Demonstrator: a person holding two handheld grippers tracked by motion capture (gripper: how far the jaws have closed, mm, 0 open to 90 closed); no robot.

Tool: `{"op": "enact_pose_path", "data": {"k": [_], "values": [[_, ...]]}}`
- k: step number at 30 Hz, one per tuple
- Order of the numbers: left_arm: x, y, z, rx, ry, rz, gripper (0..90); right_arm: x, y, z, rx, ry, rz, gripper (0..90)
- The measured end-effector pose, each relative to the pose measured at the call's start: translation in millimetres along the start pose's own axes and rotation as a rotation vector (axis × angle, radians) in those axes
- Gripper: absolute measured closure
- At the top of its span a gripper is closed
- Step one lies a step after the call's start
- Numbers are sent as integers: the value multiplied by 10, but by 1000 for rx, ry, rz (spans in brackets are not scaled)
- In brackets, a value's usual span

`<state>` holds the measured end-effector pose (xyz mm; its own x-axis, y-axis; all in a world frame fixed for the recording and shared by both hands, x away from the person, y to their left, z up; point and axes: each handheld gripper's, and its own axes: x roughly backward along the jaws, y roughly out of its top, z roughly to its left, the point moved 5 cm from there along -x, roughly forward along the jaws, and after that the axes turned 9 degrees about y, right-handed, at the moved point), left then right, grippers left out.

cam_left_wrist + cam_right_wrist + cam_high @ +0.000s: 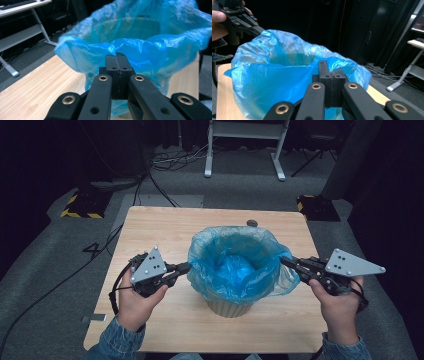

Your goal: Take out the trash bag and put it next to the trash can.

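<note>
A: While the wooden table (150, 235) carries the bin (229, 308) at its middle, where's your blue bag (235, 265)?
B: It lines that bin. Your left gripper (186, 268) pinches its rim on one side, your right gripper (286, 262) on the opposite side, both clamped tight.

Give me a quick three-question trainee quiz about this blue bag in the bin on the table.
1. True or false: the left tool is shut on the thin blue plastic bag.
2. What holds the bag? A) beige ribbed bin B) cardboard box C) metal bucket
3. Which edge of the light wooden table has the small dark round thing?

Key: 1 true. 2 A. 3 the far edge.
</note>
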<state>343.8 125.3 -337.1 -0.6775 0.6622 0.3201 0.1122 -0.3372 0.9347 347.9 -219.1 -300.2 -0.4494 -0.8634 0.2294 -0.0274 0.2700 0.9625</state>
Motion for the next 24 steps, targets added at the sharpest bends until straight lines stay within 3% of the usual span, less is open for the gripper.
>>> {"op": "enact_pose_path", "data": {"k": [11, 20, 24], "values": [[10, 234, 80, -14, 13, -31, 900, -332, 190, -10, -17, 50, 10, 900], [-55, 310, 42, -16, 5, -26, 900, -710, 191, 175, -26, 133, 81, 899], [-89, 352, 46, -38, 17, 4, 900, -857, 200, 238, -40, 163, 88, 898]]}}
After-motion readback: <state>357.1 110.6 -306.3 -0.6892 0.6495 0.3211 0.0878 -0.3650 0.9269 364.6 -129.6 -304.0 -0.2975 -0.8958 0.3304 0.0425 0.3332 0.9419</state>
